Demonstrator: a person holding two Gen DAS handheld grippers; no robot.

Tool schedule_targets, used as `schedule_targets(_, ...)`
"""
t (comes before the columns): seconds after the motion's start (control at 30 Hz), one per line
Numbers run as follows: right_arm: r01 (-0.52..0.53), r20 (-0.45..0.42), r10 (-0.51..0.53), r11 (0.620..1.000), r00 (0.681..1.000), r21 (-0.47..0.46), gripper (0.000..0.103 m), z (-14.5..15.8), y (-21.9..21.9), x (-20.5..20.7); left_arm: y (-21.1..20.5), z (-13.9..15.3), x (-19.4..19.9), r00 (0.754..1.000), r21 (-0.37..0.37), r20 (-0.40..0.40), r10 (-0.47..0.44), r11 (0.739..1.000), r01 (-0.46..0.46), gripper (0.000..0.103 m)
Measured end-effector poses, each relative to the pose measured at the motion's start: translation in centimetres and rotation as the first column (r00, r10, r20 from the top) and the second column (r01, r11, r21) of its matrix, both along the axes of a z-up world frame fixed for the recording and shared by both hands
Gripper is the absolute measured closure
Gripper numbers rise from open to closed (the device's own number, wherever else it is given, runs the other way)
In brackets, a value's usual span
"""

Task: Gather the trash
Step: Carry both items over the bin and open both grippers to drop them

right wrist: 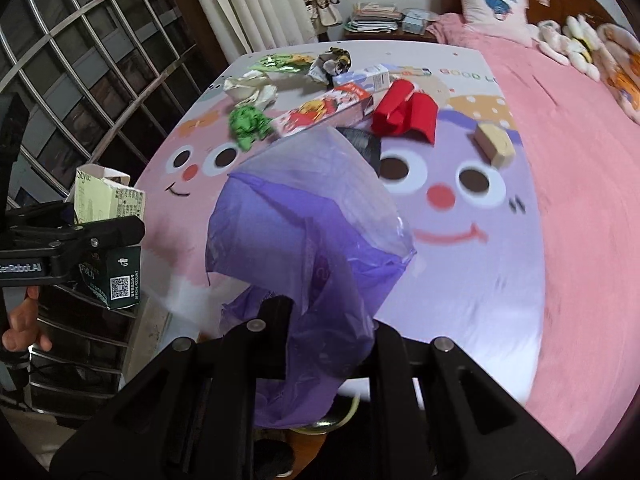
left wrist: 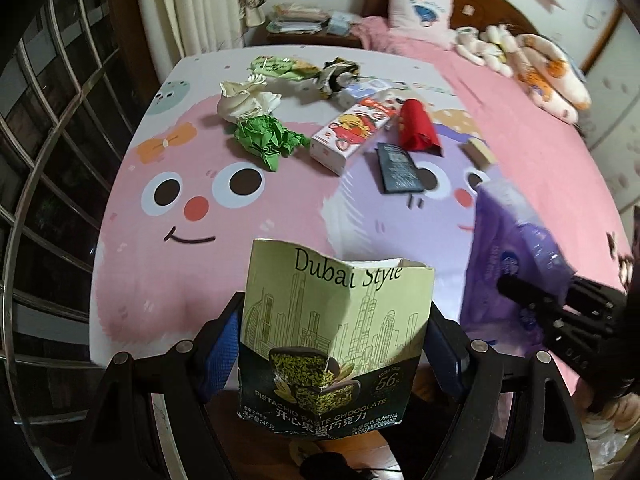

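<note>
Gripping a torn pistachio chocolate box [left wrist: 334, 336] between its blue pads, the left hand-held gripper [left wrist: 334, 354] holds the carton upright above the near edge of the bed [left wrist: 532, 168], its jaws spread wide around the cardboard. From the right wrist view the same box [right wrist: 114, 236] shows at the left side, off the bed's near left corner, with a person's fingers [right wrist: 22, 320] wrapped around the handle below it. The right hand-held gripper [right wrist: 320, 360] is clamped fully closed on a purple plastic bag [right wrist: 316, 248], which billows up in front of it over the near part of the bed. Toward the far left corner of the bed's cartoon-printed sheet lies the remaining trash: a crumpled green paper [left wrist: 268, 140], a cream crumpled wrapper [left wrist: 244, 98] just behind it, a green snack packet [left wrist: 280, 66], a crumpled dark foil wrapper [left wrist: 340, 74], a long red-and-white carton [left wrist: 354, 132], a folded red paper [left wrist: 416, 128], a dark flat packet [left wrist: 400, 168] and a small tan box [left wrist: 478, 152]. A pillow [left wrist: 420, 10] and plush toys [left wrist: 500, 46] rest by the headboard at the far edge.
</note>
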State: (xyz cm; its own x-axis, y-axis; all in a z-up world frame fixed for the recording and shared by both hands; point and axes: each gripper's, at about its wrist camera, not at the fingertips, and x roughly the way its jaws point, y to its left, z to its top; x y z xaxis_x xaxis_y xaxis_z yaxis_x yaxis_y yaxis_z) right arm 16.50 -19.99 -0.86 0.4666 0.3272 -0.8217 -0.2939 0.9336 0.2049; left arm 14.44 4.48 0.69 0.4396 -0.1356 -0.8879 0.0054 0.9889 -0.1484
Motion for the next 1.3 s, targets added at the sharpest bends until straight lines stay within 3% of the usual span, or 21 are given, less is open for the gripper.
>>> schedule_targets(0.27, 0.069, -0.021, -0.069, 0.997, 0.997, -0.018, 0.092, -1.6, 4.6, -10.4, 1.5, -0.5, -8.7, 0.994, -0.015, 0.048, -0.098, 0.995, 0.099, 0.022)
schedule_targets(0.53, 0.123, -0.132, -0.125, 0.992, 0.983, -0.021, 0.092, -7.1, 6.8, -17.6, 0.1, -5.2, -15.6, 0.977, -0.028, -0.026, -0.211, 0.977, 0.211, 0.022)
schedule_targets(0.83, 0.204, -0.302, -0.202, 0.979, 0.931, -0.026, 0.092, -17.7, 5.8, -20.7, -2.5, -15.3, -18.5, 0.957, -0.031, -0.149, -0.25, 0.968, 0.248, 0.022)
schedule_targets(1.03, 0.246, -0.371, -0.239, 0.969, 0.898, -0.029, 0.091, -27.0, 4.9, -20.9, -4.5, -24.8, -18.3, 0.945, -0.049, -0.195, -0.263, 0.965, 0.258, 0.022)
schedule_targets(1.3, 0.252, -0.415, -0.247, 0.967, 0.876, -0.043, 0.091, -38.5, 4.2, -19.2, -5.5, -36.8, -16.0, 0.938, -0.073, -0.263, -0.224, 0.974, 0.213, 0.022)
